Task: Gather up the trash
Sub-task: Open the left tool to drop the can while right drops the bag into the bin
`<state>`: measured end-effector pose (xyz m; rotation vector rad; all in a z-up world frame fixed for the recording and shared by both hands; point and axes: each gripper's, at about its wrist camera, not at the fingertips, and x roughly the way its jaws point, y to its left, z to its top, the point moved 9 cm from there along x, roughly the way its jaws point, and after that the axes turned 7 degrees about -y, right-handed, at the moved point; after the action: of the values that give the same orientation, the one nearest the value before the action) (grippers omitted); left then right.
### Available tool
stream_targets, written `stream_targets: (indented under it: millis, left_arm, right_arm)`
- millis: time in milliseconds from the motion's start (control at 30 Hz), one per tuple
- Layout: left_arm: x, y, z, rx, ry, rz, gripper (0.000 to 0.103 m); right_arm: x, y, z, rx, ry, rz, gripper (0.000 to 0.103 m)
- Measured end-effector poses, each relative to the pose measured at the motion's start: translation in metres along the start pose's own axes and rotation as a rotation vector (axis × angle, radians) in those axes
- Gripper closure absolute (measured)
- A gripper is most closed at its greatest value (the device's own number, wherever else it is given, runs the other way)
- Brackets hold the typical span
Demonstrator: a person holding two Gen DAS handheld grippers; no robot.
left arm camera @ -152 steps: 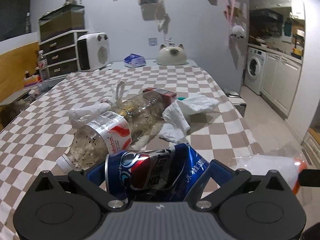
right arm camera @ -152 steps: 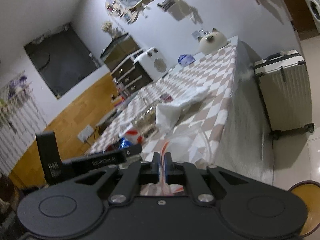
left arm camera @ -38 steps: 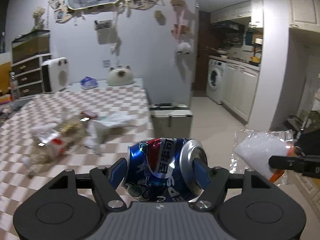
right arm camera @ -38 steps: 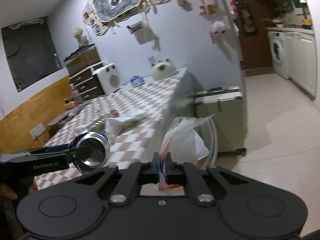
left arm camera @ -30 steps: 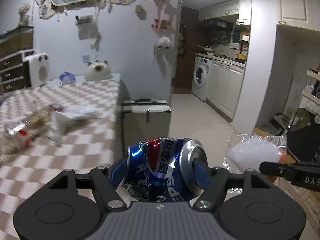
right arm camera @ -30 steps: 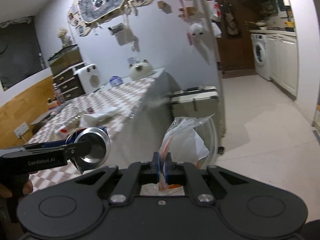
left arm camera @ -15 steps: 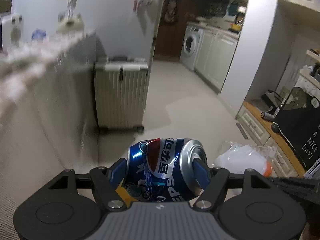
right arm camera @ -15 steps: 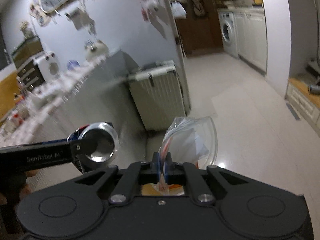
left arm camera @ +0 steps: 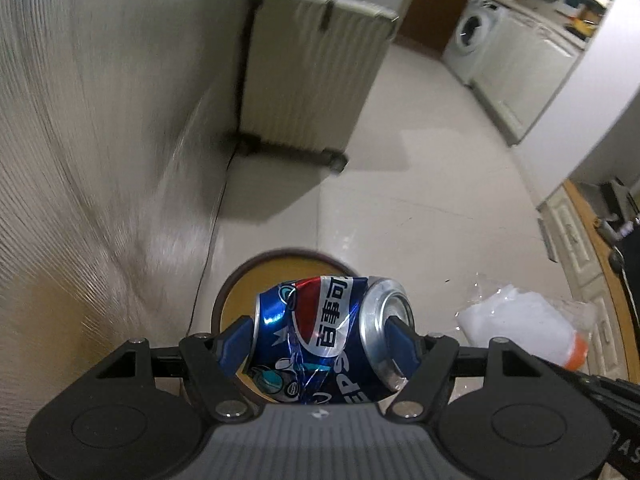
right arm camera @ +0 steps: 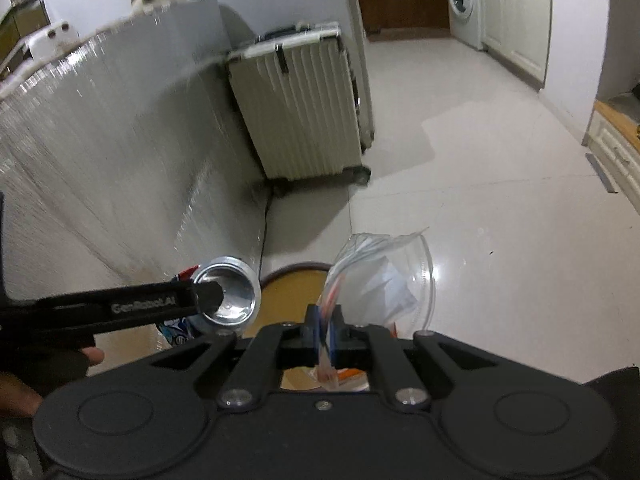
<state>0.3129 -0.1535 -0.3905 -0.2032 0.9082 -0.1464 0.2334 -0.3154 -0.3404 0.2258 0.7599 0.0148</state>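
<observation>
1. Right now my left gripper (left arm camera: 320, 340) has its fingers clamped end to end on the crushed Pepsi can (left arm camera: 332, 336), held sideways in the air.
2. My right gripper (right arm camera: 325, 330) has its fingers pressed together on the edge of a clear plastic bag (right arm camera: 384, 280), white paper inside, something orange at its bottom.
3. Bag hangs just to the right of my left fingers; can sits to the left of my right fingers, near but apart.
4. Bin (left arm camera: 248, 280): round, brown rim, yellowish inside, straight below and ahead of the left fingers, partly hidden by the can.
5. Progress, my read: both pieces are lifted and carried over to the bin, neither dropped yet. Left to do: release the can over the opening, then the bag. Whether more trash waits on the tabletop I cannot tell from these views.
6. Room: pale glossy tile floor (right arm camera: 480, 184), ribbed cream suitcase (right arm camera: 300, 112) well ahead of the fingers, washing machine (right arm camera: 464, 4) far right, blurred grey panel to the left.
</observation>
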Motion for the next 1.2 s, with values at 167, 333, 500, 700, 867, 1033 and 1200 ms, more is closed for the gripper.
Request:
stream_targets:
  millis: [167, 333, 500, 700, 867, 1033, 1200]
  left_arm:
    - [0.05, 0.025, -0.015, -0.083, 0.057, -0.003, 0.031]
    - [0.088, 0.043, -0.024, -0.142, 0.088, -0.007, 0.031]
    - [0.113, 0.056, -0.03, -0.152, 0.105, -0.002, 0.03]
    - [0.134, 0.057, -0.041, -0.15, 0.131, -0.016, 0.03]
    - [0.146, 0.057, -0.037, -0.194, 0.112, -0.052, 0.029]
    - [0.158, 0.059, -0.041, -0.207, 0.101, -0.045, 0.023]
    - [0.165, 0.067, -0.052, -0.211, 0.141, -0.004, 0.023]
  right_arm:
    - [0.051, 0.001, -0.009, -0.018, 0.057, 0.004, 0.098]
    - [0.102, 0.002, -0.02, 0.032, 0.123, 0.021, 0.098]
    - [0.146, 0.006, -0.04, 0.049, 0.181, 0.025, 0.098]
    - [0.195, -0.009, -0.065, 0.215, 0.25, 0.016, 0.098]
    - [0.223, -0.01, -0.082, 0.24, 0.307, 0.015, 0.097]
    - [0.226, -0.007, -0.085, 0.332, 0.287, 0.065, 0.091]
    - [0.228, -0.008, -0.092, 0.324, 0.298, 0.05, 0.071]
